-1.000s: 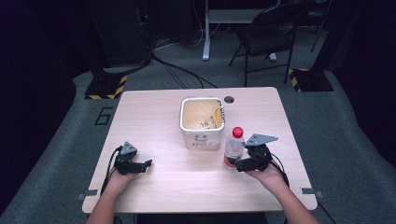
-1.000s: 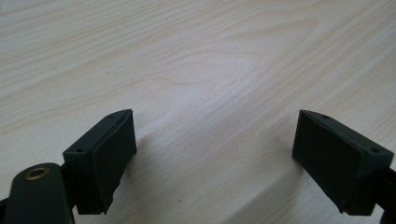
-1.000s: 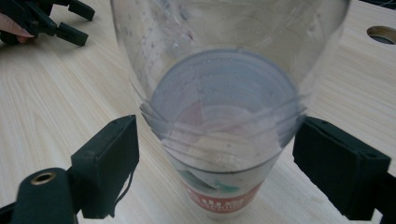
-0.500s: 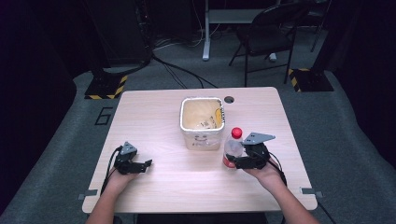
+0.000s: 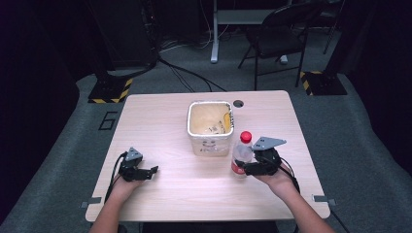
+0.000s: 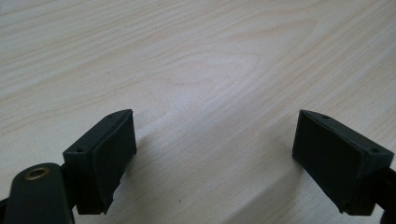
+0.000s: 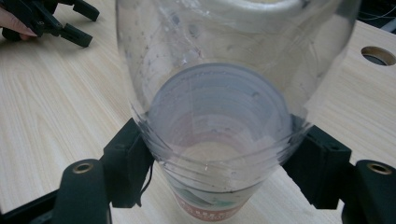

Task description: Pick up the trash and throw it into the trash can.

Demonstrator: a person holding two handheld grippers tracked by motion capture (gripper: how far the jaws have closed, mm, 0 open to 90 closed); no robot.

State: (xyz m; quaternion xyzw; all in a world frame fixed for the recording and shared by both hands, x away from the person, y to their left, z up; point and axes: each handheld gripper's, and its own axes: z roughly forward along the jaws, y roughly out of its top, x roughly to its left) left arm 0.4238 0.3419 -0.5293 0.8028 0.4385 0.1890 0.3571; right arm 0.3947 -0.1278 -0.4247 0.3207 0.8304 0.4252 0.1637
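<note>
High view: clear plastic bottle with red cap [image 5: 240, 154] stands upright on the light wood bench [image 5: 194, 194], just right of the white square plastic tub [image 5: 210, 127]. Right gripper [image 5: 245, 168] grips its lower body. Left gripper [image 5: 151, 170] rests well apart at left.

Left gripper view: fingers [image 6: 107, 154] spread wide, nothing between, bare bench below.

Right gripper view: fingers [image 7: 128, 161] clamped on the bottle's sides.

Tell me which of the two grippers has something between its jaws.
The right gripper: its jaws are closed on the clear bottle with the red cap, beside the white tub. The left gripper rests open on the table, holding nothing.
</note>
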